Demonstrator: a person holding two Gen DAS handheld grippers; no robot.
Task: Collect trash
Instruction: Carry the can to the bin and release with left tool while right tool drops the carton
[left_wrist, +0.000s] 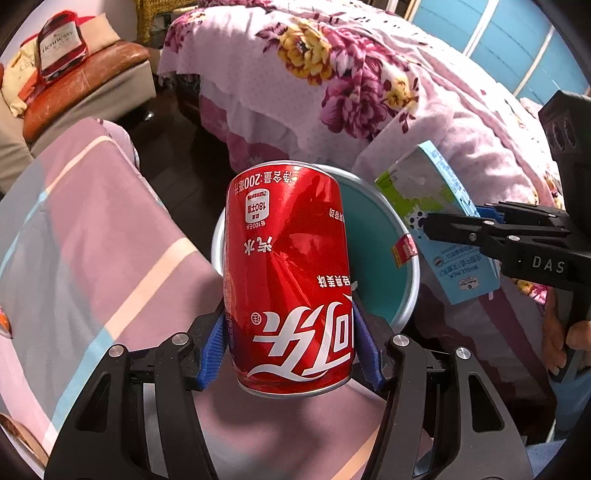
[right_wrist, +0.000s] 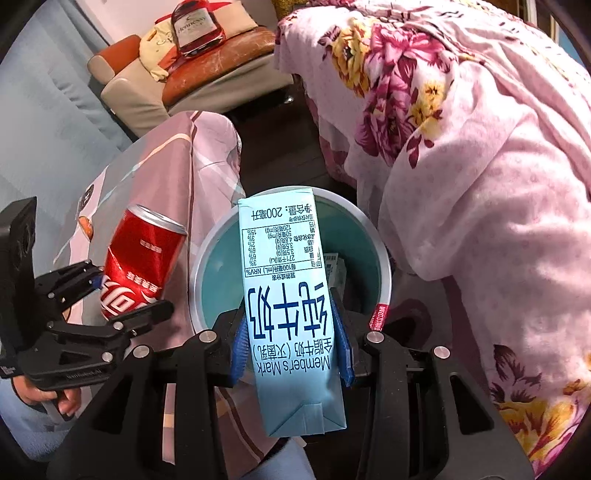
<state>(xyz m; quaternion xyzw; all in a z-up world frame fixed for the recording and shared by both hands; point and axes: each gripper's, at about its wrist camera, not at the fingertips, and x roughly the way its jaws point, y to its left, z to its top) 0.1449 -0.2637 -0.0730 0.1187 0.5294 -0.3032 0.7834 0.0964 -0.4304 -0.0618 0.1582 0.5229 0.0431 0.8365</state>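
Left wrist: my left gripper (left_wrist: 290, 343) clamps one red can (left_wrist: 288, 273), jaws half apart, above one teal bin (left_wrist: 408, 291). Right wrist: my right gripper (right_wrist: 291, 345) pinches one blue milk carton (right_wrist: 290, 310), jaws narrower, over that bin's rim.

My left wrist camera sits just behind my left gripper (left_wrist: 290, 345), looking steeply down along its fingers, very close to the red drink can (left_wrist: 288, 273) between them. My right wrist camera looks the same way past my right gripper (right_wrist: 290, 341), close on the pale blue milk carton (right_wrist: 290, 306). Both views share the round teal bin with a white rim (left_wrist: 406, 295) (right_wrist: 384, 280) beyond my fingertips, the floral pink bedspread (left_wrist: 332, 74) (right_wrist: 461, 166), and each other's gripper.
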